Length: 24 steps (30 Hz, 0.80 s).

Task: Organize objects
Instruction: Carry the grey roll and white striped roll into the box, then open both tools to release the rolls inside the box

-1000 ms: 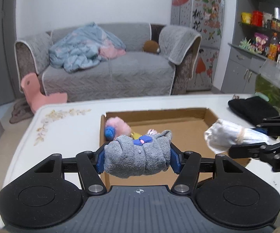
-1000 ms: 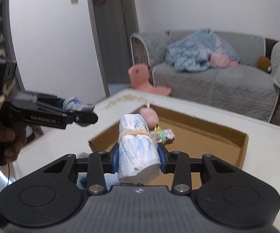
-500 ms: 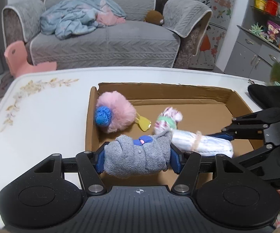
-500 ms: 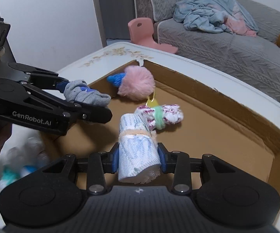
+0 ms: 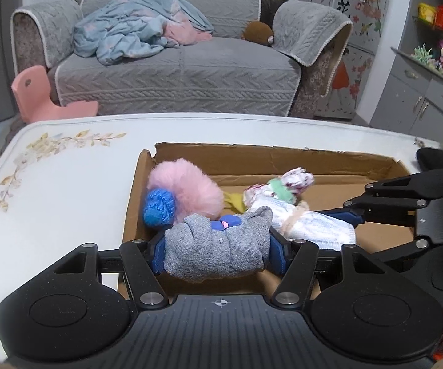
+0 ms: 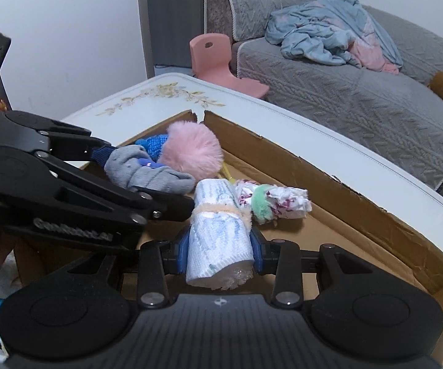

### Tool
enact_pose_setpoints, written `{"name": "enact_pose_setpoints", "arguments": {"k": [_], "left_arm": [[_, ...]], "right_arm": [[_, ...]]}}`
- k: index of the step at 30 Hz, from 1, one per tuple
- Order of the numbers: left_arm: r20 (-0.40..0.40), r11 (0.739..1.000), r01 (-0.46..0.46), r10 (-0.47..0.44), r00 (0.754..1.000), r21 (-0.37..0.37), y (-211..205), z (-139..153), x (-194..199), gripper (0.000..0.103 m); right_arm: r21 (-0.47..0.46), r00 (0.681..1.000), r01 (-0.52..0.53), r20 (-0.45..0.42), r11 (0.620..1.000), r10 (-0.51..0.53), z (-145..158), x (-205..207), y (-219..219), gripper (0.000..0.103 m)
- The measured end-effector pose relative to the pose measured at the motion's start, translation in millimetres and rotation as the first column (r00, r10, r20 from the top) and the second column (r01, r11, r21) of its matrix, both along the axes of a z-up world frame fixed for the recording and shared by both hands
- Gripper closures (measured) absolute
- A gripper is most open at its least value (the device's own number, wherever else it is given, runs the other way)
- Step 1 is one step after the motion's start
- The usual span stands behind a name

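- Grey sock roll (image 5: 218, 246) is clamped between the pads of the left gripper (image 5: 218, 247), above the near-left part of the cardboard box (image 5: 270, 156).
- White cloth roll (image 6: 218, 236) is clamped in the right gripper (image 6: 220, 253), over the box floor.
- A pink pompom (image 5: 187, 192) and a floral roll (image 6: 270, 204) lie inside the box, which is set on the white bench (image 5: 67, 184).

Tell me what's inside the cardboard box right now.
Inside the cardboard box: a pink pompom with a blue knit piece and a floral cloth bundle. The floor beneath the held rolls is hidden.
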<state>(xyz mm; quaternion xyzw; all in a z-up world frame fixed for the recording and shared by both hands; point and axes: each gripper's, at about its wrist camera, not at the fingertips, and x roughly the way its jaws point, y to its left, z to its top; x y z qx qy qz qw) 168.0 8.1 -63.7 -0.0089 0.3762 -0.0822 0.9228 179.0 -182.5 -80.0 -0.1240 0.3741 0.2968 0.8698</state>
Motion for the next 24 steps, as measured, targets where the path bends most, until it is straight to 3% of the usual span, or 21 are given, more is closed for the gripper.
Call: {"name": "enact_pose_setpoints", "arguments": {"k": [10, 12, 14, 16, 24], "left_arm": [[-0.087, 0.997, 0.0, 0.007, 0.996, 0.081, -11.2, 1.3, 13.7, 0.03], [-0.131, 0.997, 0.002, 0.009, 0.991, 0.081, -11.3, 2.3, 18.8, 0.028], [-0.17, 0.998, 0.006, 0.005, 0.985, 0.07, -10.9, 4.8, 23.5, 0.019], [-0.19, 0.998, 0.013, 0.001, 0.982, 0.069, -13.1, 7.3, 25.9, 0.014], [-0.231, 0.997, 0.003, 0.015, 0.973, 0.078, -15.2, 10.5, 25.1, 0.012]], "right_arm": [[-0.032, 0.998, 0.011, -0.055, 0.999, -0.013, -2.0, 8.7, -3.5, 0.065], [-0.057, 0.997, 0.02, -0.07, 0.998, -0.024, -0.3, 12.3, -3.4, 0.058], [-0.088, 0.996, 0.027, -0.081, 0.996, -0.034, 0.5, 16.8, -3.1, 0.045], [-0.098, 0.995, 0.027, -0.096, 0.995, -0.037, -0.2, 19.1, -4.0, 0.041], [-0.111, 0.993, 0.022, -0.114, 0.994, -0.035, -0.3, 18.9, -2.3, 0.035]]}}
